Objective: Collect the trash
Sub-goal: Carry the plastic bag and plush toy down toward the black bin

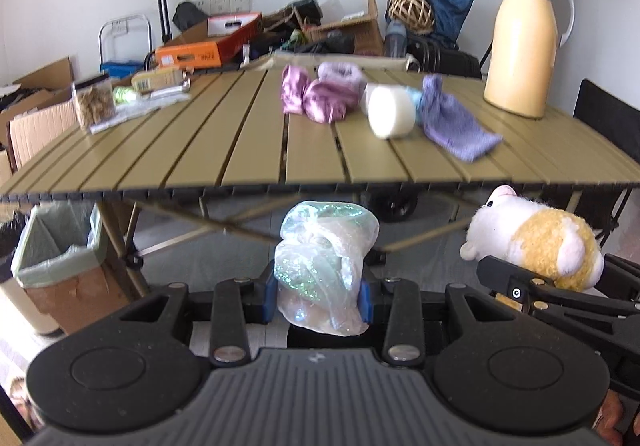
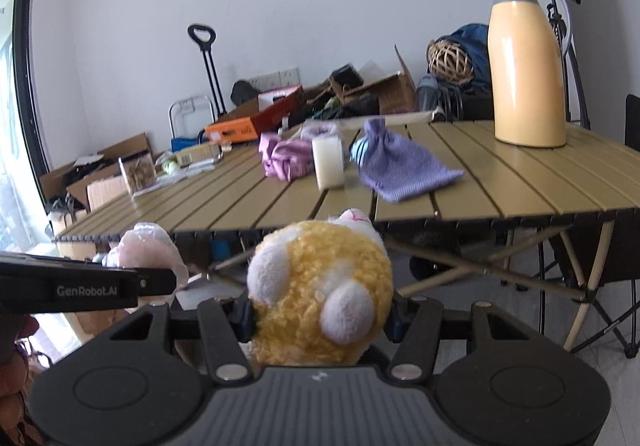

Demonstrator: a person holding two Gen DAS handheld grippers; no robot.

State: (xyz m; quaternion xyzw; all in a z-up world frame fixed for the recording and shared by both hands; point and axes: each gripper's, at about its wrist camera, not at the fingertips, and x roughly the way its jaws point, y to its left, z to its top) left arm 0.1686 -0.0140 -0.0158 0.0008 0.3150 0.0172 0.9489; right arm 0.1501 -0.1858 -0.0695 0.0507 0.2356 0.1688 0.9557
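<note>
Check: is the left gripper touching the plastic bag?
Touching. The left wrist view shows the left gripper with both blue pads pressed against the crumpled plastic bag, pinching it.

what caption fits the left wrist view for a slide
Left gripper holding a crumpled plastic bag below the table, lined bin at left.

Thin crinkled plastic bag (image 1: 326, 266), clear and glossy with a glittery sheen. The plush toy (image 2: 320, 294) is curly, fuzzy yellow and white pile, matt all over. The counter (image 1: 200, 150) has smooth slats with a dull olive finish. On it, the purple pouch (image 1: 452, 122) is a knit-looking cloth, the pink cloth (image 1: 316, 94) has a satin shine, and the yellow jug (image 1: 524, 42) is smooth, glossy plastic. The bin (image 1: 60, 258) looks like brown cardboard with a thin pale liner.
</note>
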